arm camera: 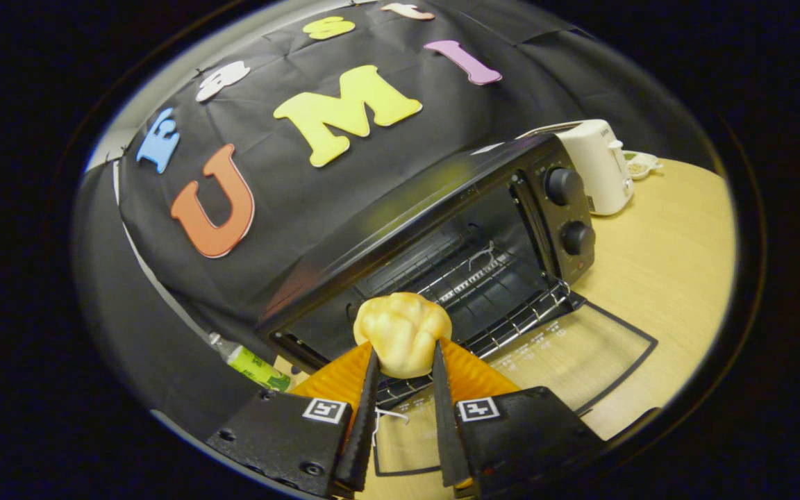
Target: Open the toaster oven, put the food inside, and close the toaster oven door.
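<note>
1. A white pop-up toaster (598, 173) stands on the wooden table (671, 264), with a slot along its top and a lever on its side
2. A small white dish (642, 165) sits on the table just beside the white toaster, on its far side; it holds something pale, too small to make out
3. A clear bottle (251, 362) with a green label lies tilted at the foot of the black cloth wall (164, 326), at the table's edge
</note>
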`<state>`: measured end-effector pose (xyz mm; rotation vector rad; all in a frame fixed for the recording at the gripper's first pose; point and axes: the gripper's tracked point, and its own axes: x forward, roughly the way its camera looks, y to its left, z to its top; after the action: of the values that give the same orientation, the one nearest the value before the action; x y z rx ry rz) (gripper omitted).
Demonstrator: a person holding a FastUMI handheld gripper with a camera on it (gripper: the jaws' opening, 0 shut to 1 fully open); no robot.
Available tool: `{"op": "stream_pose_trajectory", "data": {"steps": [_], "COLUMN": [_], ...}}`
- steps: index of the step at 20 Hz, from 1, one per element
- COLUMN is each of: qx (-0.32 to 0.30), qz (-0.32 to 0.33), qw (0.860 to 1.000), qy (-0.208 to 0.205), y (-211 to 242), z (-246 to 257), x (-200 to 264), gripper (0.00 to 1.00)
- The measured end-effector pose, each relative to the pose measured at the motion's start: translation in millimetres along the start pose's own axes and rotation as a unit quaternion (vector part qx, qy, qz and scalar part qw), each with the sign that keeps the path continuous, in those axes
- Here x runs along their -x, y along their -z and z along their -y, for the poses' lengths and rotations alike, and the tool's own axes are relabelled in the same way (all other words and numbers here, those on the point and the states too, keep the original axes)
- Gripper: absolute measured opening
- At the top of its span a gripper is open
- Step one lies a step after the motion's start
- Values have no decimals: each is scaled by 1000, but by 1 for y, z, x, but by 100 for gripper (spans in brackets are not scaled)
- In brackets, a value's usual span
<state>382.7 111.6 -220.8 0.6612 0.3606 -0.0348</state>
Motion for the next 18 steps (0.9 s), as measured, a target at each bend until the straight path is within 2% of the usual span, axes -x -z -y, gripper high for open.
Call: {"op": "stream_pose_trajectory", "data": {"steps": [10, 14, 18], "qx": [40, 72, 96], "qz": [-12, -10, -19], "qw": [999, 997, 995], "qy": [32, 24, 22], "y": [6, 6, 12], "z": [6, -1, 0], "x": [-46, -52, -52], "gripper": [48, 59, 80]}}
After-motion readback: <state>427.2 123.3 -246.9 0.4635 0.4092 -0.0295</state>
